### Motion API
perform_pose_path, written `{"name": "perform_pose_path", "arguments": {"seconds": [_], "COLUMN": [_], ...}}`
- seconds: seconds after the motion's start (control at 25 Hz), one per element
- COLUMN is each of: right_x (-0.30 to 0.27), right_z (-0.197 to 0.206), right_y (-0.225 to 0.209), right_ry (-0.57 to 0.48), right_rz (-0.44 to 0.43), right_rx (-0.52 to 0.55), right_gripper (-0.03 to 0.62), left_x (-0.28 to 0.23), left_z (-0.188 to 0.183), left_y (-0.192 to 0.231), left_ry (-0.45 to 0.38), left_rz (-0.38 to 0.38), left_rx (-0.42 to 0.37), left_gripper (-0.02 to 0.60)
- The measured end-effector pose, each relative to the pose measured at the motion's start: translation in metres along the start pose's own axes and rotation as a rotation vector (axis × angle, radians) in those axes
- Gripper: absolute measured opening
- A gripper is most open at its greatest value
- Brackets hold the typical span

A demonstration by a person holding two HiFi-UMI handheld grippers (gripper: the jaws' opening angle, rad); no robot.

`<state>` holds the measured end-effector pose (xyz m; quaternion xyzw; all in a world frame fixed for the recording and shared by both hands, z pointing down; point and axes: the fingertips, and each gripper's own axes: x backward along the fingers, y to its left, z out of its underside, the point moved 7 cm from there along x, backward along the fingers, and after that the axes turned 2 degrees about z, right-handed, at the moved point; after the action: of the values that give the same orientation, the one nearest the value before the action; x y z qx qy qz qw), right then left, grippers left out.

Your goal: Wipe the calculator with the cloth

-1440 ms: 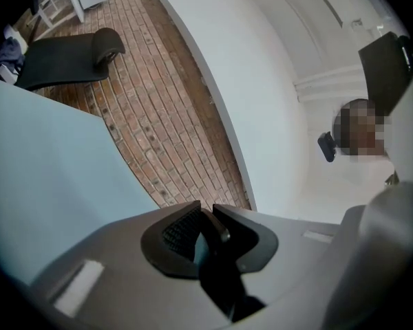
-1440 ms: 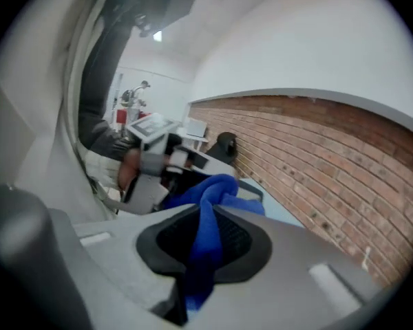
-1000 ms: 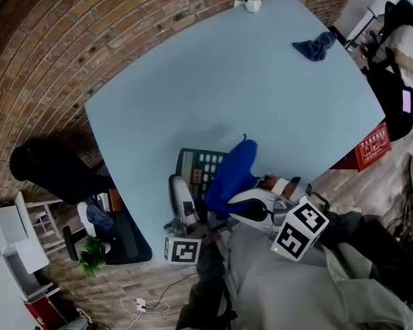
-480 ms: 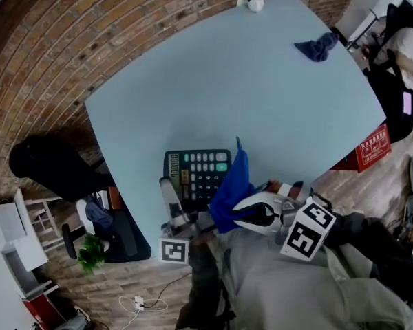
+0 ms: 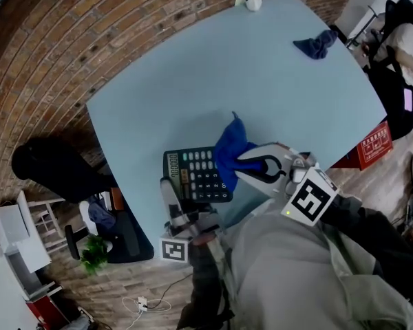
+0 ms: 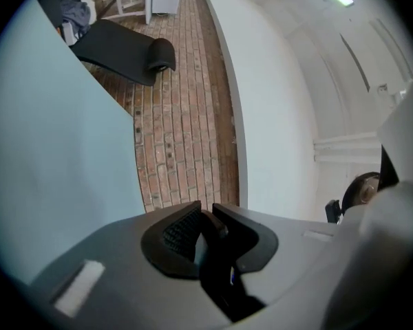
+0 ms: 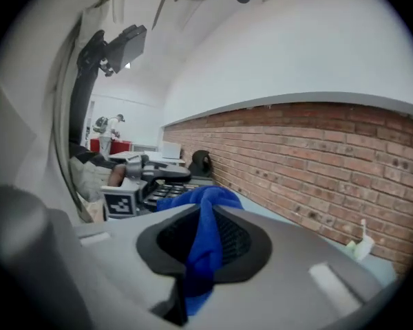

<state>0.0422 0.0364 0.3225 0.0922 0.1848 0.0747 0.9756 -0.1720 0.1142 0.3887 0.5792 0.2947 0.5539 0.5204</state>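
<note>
As right gripper (image 5: 251, 165) tilts down: jaws pinch soft blue cloth (image 5: 228, 151), bunched past fingertips
left gripper (image 6: 205, 215), rolled sideways: jaws clamp flat black calculator (image 5: 199, 177) edge

left tongs (image 6: 205, 210): clamped on calculator (image 6: 217, 273) | table (image 6: 48, 157) left | brick floor (image 6: 182, 115) beyond

Left gripper (image 6: 205, 218) fingers clamped on calculator (image 5: 201, 179) edge; right gripper (image 7: 206, 215) fingers pinch cloth (image 7: 205, 253).

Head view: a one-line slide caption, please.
Right gripper holds the blue cloth over the calculator, which the left gripper grips.
</note>
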Motion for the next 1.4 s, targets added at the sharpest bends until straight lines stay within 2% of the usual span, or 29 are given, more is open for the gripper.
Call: {"name": "perform_pose_path", "arguments": {"seconds": [0.12,0.2,0.24,0.32,0.4,0.52,0.6,0.68,0.8,0.88,1.12,1.28,1.36,1.4], "right_x": [0.0,-0.003,-0.006,-0.01,-0.007,0.0,0.001,-0.001,-0.004,-0.003,-0.005,0.002,0.011,0.017], "right_z": [-0.007,-0.008,-0.008,-0.006,-0.005,-0.005,-0.006,-0.01,-0.013,-0.011,-0.009,-0.003,0.003,0.003], "right_y": [0.044,0.074,0.083,0.082,0.063,0.027,0.012,0.022,0.062,0.072,0.03,-0.001,-0.012,-0.016], "right_ry": [-0.012,-0.009,-0.007,-0.017,-0.064,-0.2,-0.27,-0.299,-0.28,-0.268,-0.281,-0.302,-0.305,-0.319], "right_rz": [-0.181,-0.271,-0.284,-0.244,-0.152,-0.038,0.002,-0.033,-0.154,-0.161,-0.045,0.032,0.056,0.062], "right_rx": [-0.003,0.036,0.056,0.081,0.079,-0.017,-0.108,-0.09,0.124,0.219,0.159,-0.004,-0.121,-0.171], "right_gripper": [0.049,0.049,0.049,0.049,0.049,0.048,0.049,0.048,0.049,0.048,0.048,0.048,0.048,0.048], "left_x": [0.001,-0.003,-0.005,-0.007,-0.007,-0.009,-0.011,-0.013,-0.017,-0.017,-0.015,-0.014,-0.014,-0.013], "left_z": [-0.006,-0.001,0.003,0.012,0.015,0.02,0.03,0.037,0.038,0.038,0.037,0.036,0.034,0.032], "left_y": [0.004,0.001,-0.001,-0.001,0.0,-0.001,-0.005,-0.008,-0.008,-0.009,-0.013,-0.016,-0.017,-0.017], "left_ry": [-0.061,-0.05,-0.03,0.002,0.009,0.044,0.086,0.097,0.108,0.144,0.171,0.195,0.224,0.25], "left_rz": [0.017,0.052,0.069,0.096,0.114,0.152,0.188,0.217,0.242,0.254,0.289,0.295,0.293,0.286], "left_rx": [0.074,0.11,0.126,0.171,0.231,0.294,0.317,0.356,0.4,0.408,0.393,0.35,0.283,0.223], "left_gripper": [0.047,0.043,0.043,0.043,0.043,0.043,0.041,0.041,0.041,0.041,0.041,0.041,0.041,0.041]}}
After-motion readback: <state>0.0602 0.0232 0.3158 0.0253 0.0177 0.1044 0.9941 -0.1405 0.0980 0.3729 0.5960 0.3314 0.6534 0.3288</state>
